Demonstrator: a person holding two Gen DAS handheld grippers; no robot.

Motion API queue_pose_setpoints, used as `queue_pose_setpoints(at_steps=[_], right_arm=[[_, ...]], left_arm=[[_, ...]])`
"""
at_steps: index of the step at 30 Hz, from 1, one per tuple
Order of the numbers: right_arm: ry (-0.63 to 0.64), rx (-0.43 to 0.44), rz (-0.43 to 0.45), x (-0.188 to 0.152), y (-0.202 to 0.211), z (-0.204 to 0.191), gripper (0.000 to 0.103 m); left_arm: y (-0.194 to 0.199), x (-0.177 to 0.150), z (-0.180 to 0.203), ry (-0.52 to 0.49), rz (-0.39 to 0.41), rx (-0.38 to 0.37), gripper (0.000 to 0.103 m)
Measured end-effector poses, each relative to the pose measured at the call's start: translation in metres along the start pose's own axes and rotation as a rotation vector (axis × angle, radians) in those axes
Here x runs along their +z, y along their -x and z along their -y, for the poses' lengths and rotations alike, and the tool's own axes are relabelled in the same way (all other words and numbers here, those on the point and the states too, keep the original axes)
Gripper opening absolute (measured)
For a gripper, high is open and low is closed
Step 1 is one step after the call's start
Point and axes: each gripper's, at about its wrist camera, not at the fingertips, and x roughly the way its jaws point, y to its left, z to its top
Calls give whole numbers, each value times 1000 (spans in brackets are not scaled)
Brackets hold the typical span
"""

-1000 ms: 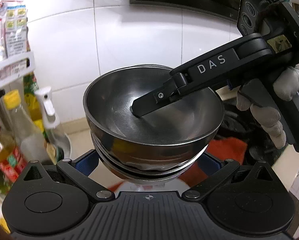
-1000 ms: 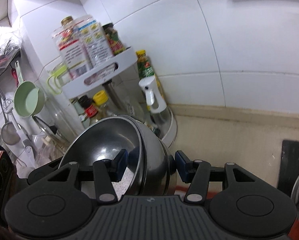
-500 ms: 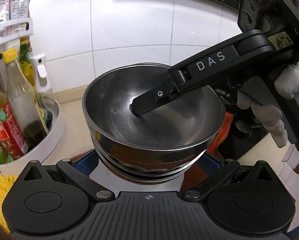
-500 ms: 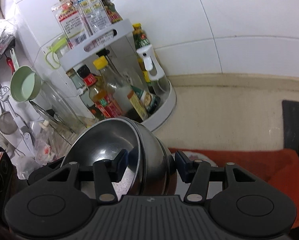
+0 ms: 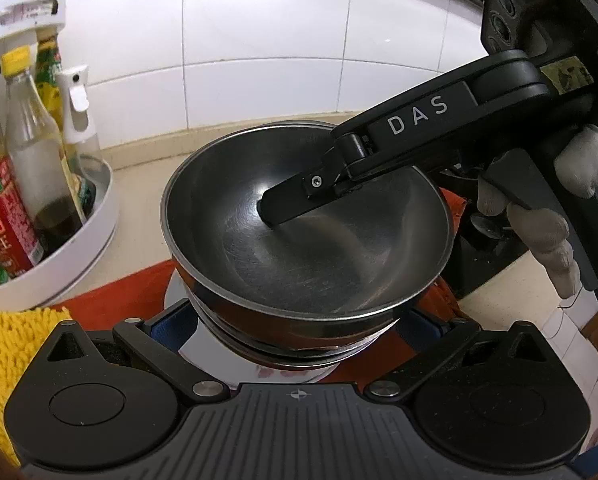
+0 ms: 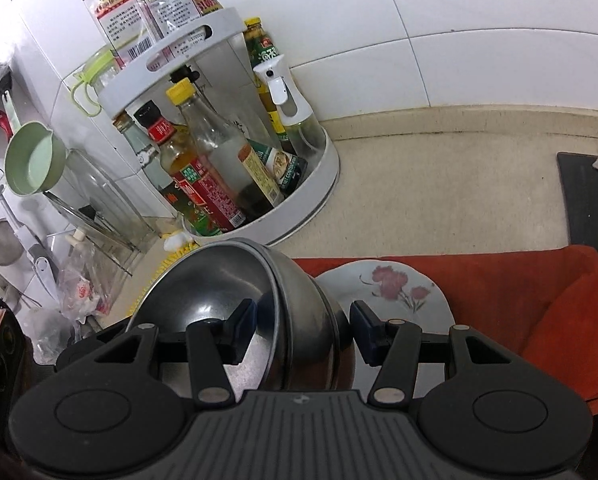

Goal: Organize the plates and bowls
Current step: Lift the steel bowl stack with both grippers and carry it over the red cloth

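The beige tabletop (image 6: 439,184) carries an orange cloth (image 6: 519,288) with a flowered plate (image 6: 395,284) on it. Above the plate hangs a stack of nested steel bowls (image 5: 299,240). The right claw (image 6: 303,320) is half spread and clamped on the stack's wall, one finger inside, one outside. The left claw (image 5: 299,324) straddles the stack's base, spread wide; whether its pads press I cannot tell. A gloved hand (image 5: 547,216) grips the right handle, angled downward.
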Motion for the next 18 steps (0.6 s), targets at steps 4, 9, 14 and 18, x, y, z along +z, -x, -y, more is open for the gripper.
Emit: queue_pose_setpoints(at_steps=[4,9,14,18], right_arm=[[-7,-8,-1,-2,-4,3,47],[-22,-9,-1,-2,-6,9,47],[-29,-9,3,-2,-3,12,47],[-31,-10,6,-1,-2,15,47]], left_arm=[[-4,-1,0,13,-8,-3,103],[-11,1,1,5,-19,1,103],[-15,2,5,-3,-24,8,103],[-17,3,9,-5,-28,16,103]])
